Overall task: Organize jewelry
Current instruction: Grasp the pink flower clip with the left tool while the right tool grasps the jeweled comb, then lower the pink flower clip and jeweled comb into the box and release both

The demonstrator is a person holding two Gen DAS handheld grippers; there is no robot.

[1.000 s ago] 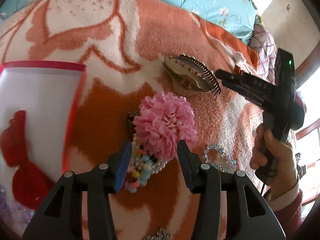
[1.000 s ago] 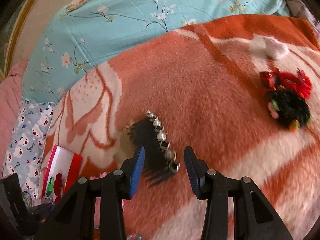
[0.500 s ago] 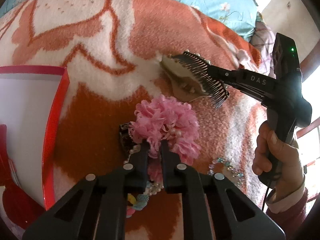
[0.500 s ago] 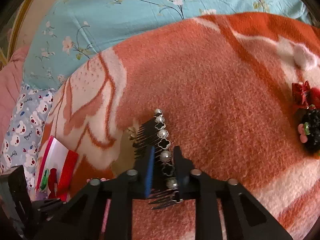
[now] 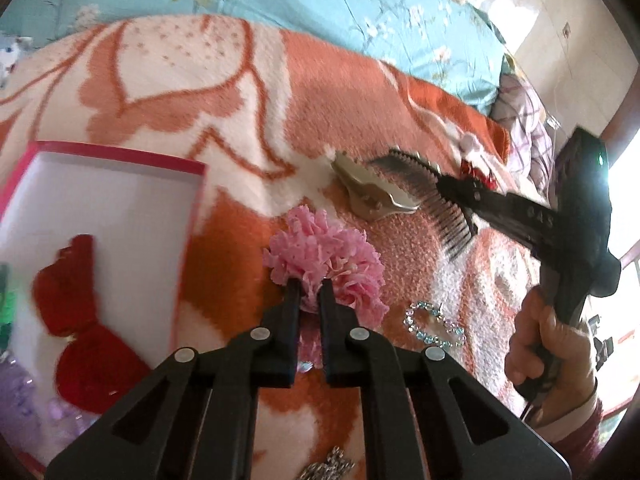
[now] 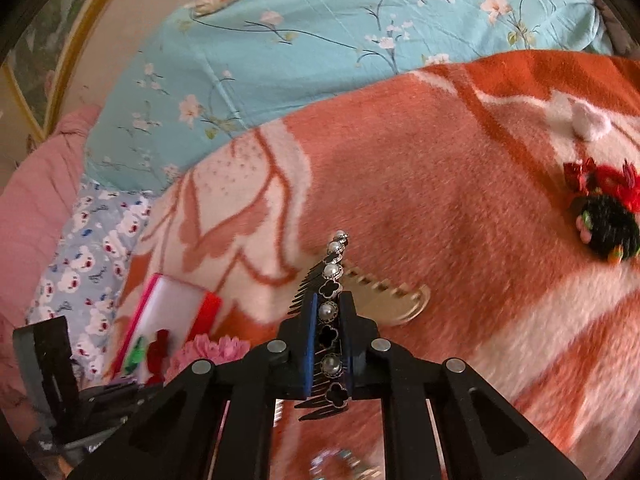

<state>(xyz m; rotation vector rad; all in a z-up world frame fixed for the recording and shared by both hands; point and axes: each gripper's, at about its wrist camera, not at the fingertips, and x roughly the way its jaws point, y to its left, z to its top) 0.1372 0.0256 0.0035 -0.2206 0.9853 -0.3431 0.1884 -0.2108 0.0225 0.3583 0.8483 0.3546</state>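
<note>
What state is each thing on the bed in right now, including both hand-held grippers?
Left hand-held gripper: shut on the pink flower.
Right hand-held gripper: shut on the black comb.
Pink flower: pinched at its near edge.
Black comb: clamped along its pearl spine.
Gold clip: lying loose on the blanket.
Box: open, red bow inside.
Bead bracelet: lying loose on the blanket.

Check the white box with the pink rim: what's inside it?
In the white box: a red bow on the floor, something green at the frame's left edge, purple beads lower left. The near corner is cut off by the frame.
</note>
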